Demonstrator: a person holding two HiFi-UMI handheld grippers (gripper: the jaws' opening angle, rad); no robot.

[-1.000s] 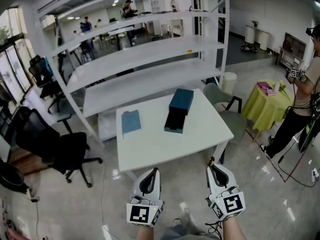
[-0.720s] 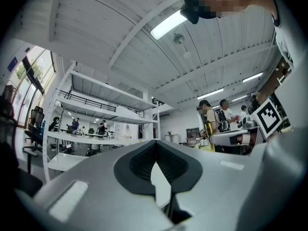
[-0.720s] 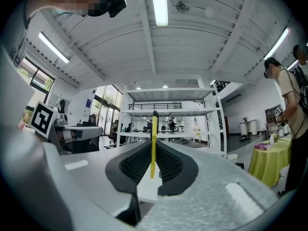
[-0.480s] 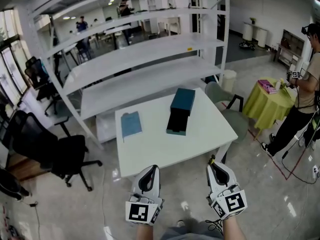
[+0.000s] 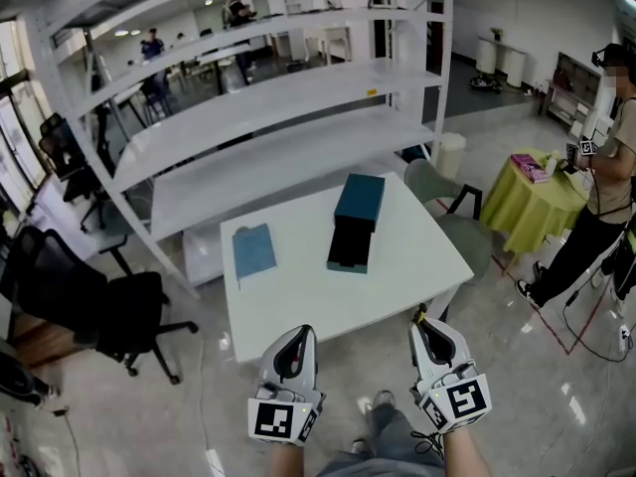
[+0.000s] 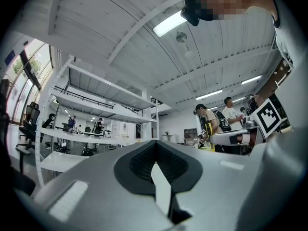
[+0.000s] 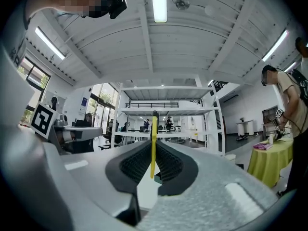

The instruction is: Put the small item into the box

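A teal box (image 5: 359,203) lies on the white table (image 5: 298,296), with its black inner tray (image 5: 348,247) slid out toward me. I hold both grippers side by side in front of the table's near edge, short of the box. My right gripper (image 5: 421,323) is shut on a thin yellow strip (image 7: 153,143), which stands upright between the pads in the right gripper view. Its yellow tip (image 5: 419,316) also shows in the head view. My left gripper (image 5: 297,333) has its jaws together with nothing between them (image 6: 155,163).
A flat blue-grey piece (image 5: 253,250) lies on the table's left part. White shelving (image 5: 278,117) stands behind the table. A black office chair (image 5: 109,306) is at left, a grey chair (image 5: 447,202) at right. A person (image 5: 606,167) stands by a yellow-green table (image 5: 532,207).
The table has drawn slightly nearer and shifted left in the head view. Both grippers keep their pose and stay shut, the yellow strip still in the right one.
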